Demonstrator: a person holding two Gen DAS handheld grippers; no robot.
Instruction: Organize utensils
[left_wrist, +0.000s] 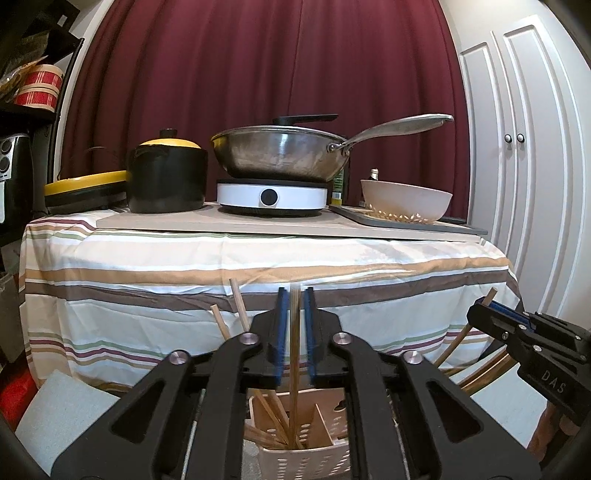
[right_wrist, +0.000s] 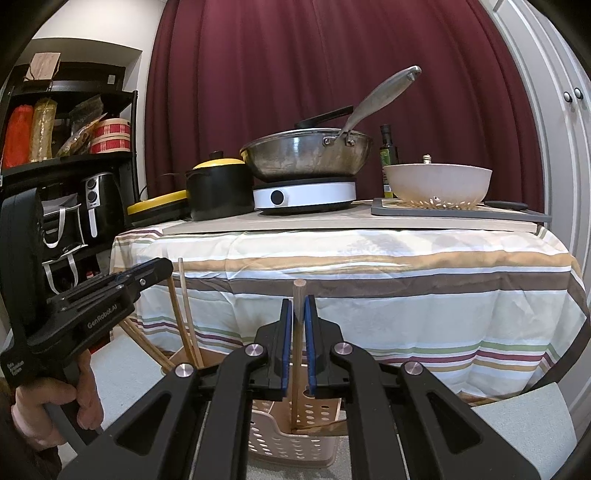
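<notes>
Each pair of tongs has a wooden chopstick standing between its blue pads over the perforated basket (left_wrist: 306, 458), which sits low in front of the striped cloth that drapes the tabletop (left_wrist: 258, 229).

The left tongs (left_wrist: 294, 295) stand a little apart around their chopstick (left_wrist: 294, 350) — a gap shows on both sides, so it looks released or nearly so, its tip already down in a compartment beside other sticks. The right tongs (right_wrist: 298, 301) are clenched on their chopstick (right_wrist: 296, 332), held upright with its foot inside the basket.

To do this step well, I would keep each stick vertical, lower it until the tip rests on the basket floor, then open slowly so it leans against a divider instead of tipping out (the loose sticks at the left side lean outward already). Keeping the two tongs apart avoids knocking them together.

Readable writing: "GenRobot.AI" on the side of the left tongs in the right view, and "DAS" on the right one in the left view — smaller print by the handle is too blurred.
</notes>
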